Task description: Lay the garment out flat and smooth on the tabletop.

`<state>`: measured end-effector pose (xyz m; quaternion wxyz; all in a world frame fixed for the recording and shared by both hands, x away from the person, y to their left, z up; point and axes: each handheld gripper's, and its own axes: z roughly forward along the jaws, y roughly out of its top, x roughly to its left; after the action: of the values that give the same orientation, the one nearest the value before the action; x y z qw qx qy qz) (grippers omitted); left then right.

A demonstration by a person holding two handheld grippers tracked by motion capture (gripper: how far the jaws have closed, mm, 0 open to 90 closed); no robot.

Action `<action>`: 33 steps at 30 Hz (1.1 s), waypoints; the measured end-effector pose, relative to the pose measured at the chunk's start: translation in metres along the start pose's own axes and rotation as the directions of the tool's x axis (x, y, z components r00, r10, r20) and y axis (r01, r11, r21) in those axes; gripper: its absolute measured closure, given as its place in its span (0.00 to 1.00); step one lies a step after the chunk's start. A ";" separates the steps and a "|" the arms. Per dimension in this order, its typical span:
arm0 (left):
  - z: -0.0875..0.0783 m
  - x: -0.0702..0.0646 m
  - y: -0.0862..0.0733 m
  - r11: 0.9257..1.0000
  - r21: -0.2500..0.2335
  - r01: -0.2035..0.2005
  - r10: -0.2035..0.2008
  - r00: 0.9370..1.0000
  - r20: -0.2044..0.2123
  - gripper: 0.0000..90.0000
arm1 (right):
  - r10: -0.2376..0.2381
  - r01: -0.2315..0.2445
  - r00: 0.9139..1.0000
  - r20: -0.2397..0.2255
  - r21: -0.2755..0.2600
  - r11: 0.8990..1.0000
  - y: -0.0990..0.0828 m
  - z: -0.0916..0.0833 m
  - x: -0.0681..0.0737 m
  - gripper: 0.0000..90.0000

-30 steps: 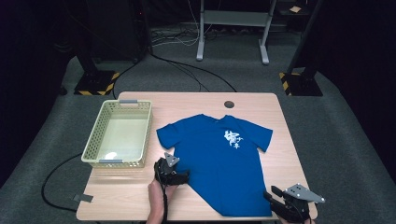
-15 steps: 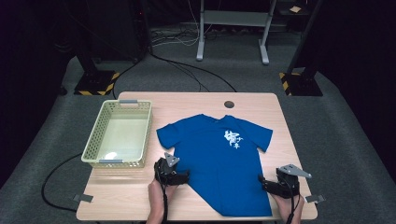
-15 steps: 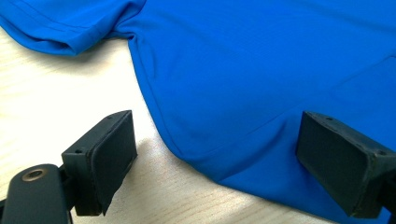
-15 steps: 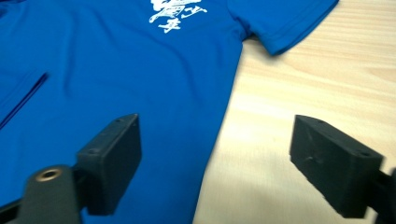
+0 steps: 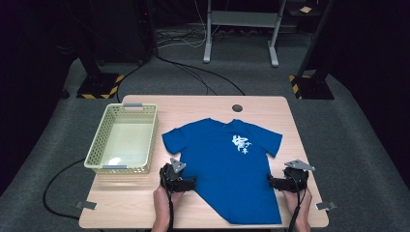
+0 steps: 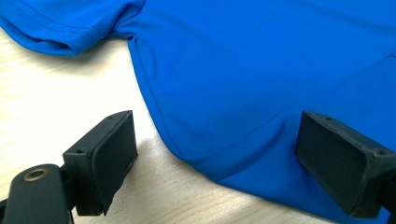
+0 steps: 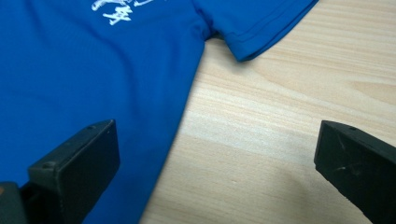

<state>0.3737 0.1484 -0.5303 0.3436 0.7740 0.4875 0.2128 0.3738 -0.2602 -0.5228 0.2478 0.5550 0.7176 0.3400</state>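
- Table (image 5: 145, 203): pale wood, basket (image 5: 123, 139) at ten o'clock, standing clear of the work.
- Shirt (image 5: 227, 169): blue, spread flat at table centre, print up, hem toward six o'clock.
- Left gripper (image 5: 189, 183): at the shirt's nine o'clock edge, jaws released and straddling the side seam, cloth between them unpinched.
- Right gripper (image 5: 271, 181): at three o'clock, jaws just opened wide, astride the opposite edge, nothing pinched.
- Step in hand, likely: lining up for a two-sided grab before folding.
- Next: lower both, clench on the edges.

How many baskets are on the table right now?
1: a pale yellow basket on the table's left part, beside the blue T-shirt. Nothing suggests another is hidden.
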 end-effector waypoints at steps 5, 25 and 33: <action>0.000 0.000 0.000 1.000 -0.001 -0.002 0.002 1.000 0.000 0.13 | -0.015 0.014 1.000 0.001 0.035 0.999 -0.003 0.007 -0.001 0.00; -0.007 -0.012 0.012 0.999 -0.040 0.020 -0.014 0.990 0.142 0.12 | -0.014 0.014 1.000 -0.003 0.057 0.998 -0.003 0.009 0.001 0.01; 0.010 -0.058 0.040 0.999 -0.042 -0.033 0.041 0.972 0.230 0.16 | -0.019 0.019 1.000 -0.004 0.052 0.998 -0.003 0.008 0.001 0.03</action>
<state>0.3789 0.0813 -0.5072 0.4084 0.7958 0.4256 0.1369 0.3779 -0.2580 -0.5301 0.2353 0.5537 0.7321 0.3197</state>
